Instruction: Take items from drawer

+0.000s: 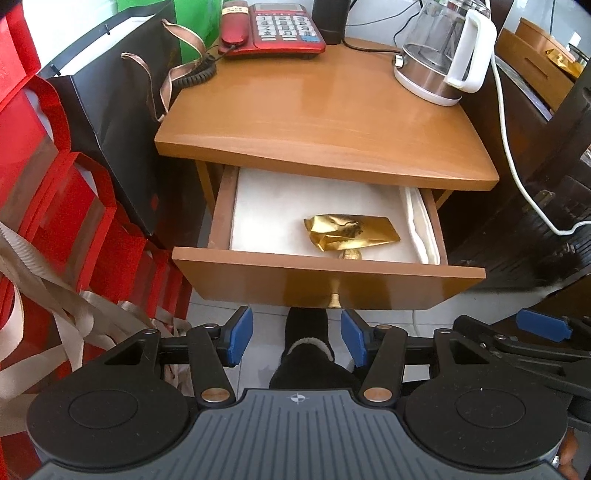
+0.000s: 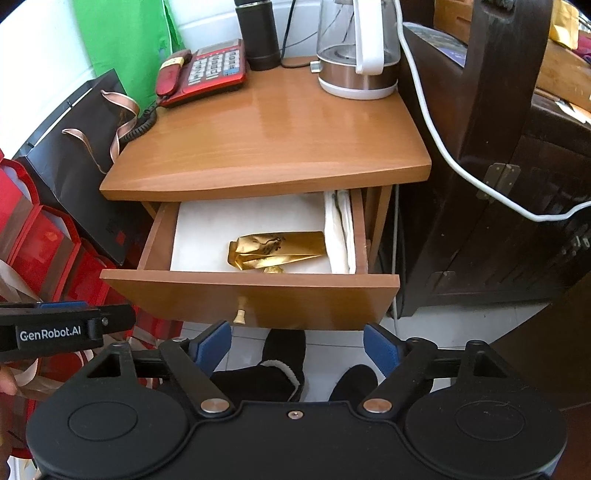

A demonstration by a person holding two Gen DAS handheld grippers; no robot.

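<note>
Nearest the left wrist camera, the left gripper [image 1: 297, 338] hangs with its blue pads [image 1: 240, 334] spread apart and nothing between them, above a foot in a black slipper [image 1: 308, 341] on the tiled floor. The right gripper [image 2: 297, 345] is held the same way, jaws wide and empty, just short of the drawer [image 2: 251, 295] front.

The drawer stands pulled out from a wooden bedside table [image 1: 325, 122]. Its small brass knob [image 1: 335, 298] sits at about 12 o'clock from the left gripper and at about 11 o'clock from the right one. Inside, on a white liner [image 1: 280, 214], a crumpled gold foil packet [image 1: 351, 232] lies toward the right half of the drawer. A small gold ball [image 1: 350, 254] touches the packet's near edge, partly hidden by the drawer front. A folded white cloth [image 1: 421, 229] runs along the right wall, at 3 o'clock from the packet.

On the tabletop, a red telephone [image 1: 273, 27] is at the back left and a glass kettle [image 1: 443, 51] with a white handle at the back right. Red and black gift bags [image 1: 55, 177] stand to the left of the table.
</note>
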